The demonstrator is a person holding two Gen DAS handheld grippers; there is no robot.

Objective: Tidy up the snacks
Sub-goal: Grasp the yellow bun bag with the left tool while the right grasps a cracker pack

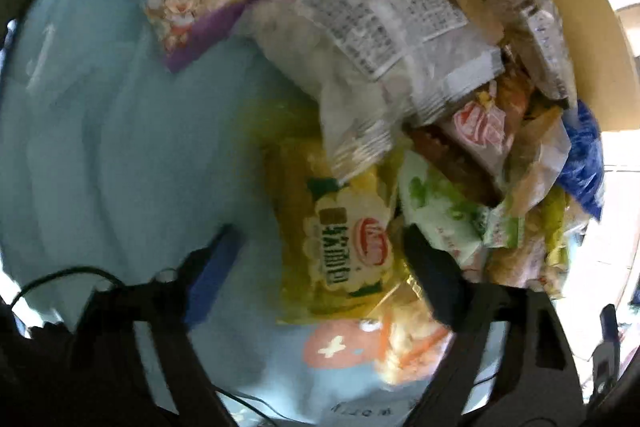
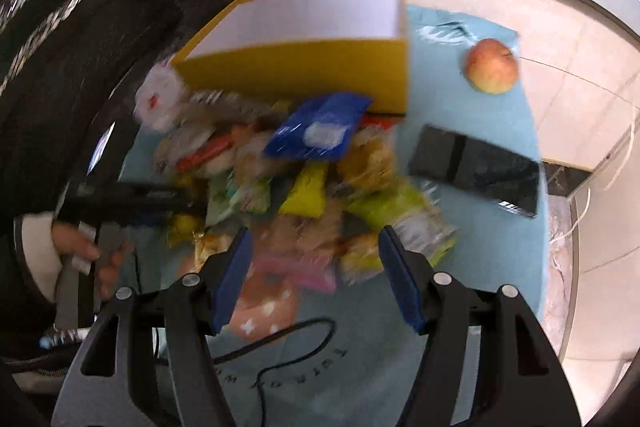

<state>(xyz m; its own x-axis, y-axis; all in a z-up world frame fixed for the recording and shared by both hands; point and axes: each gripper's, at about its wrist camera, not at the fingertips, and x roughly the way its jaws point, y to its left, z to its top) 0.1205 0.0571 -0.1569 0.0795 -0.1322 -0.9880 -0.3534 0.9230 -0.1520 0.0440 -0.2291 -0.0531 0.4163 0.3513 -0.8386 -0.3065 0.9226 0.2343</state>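
a: left wrist view: the left gripper [image 1: 320, 267] is straddling the yellow snack pack [image 1: 340, 247] at the near edge of the pile on the blue cloth [image 1: 120, 147]; whether the pads bite yet i cannot tell. light, crinkly and slippery, i'd say, so pinch across the flat middle.

b: right wrist view: the right gripper [image 2: 316, 279] hangs open and empty over the snack pile [image 2: 288, 179], in front of the yellow box [image 2: 304, 71].

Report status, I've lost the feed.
Left gripper straddling yellow snack packet. Right gripper open, empty, above snack pile. Yellow box behind pile.
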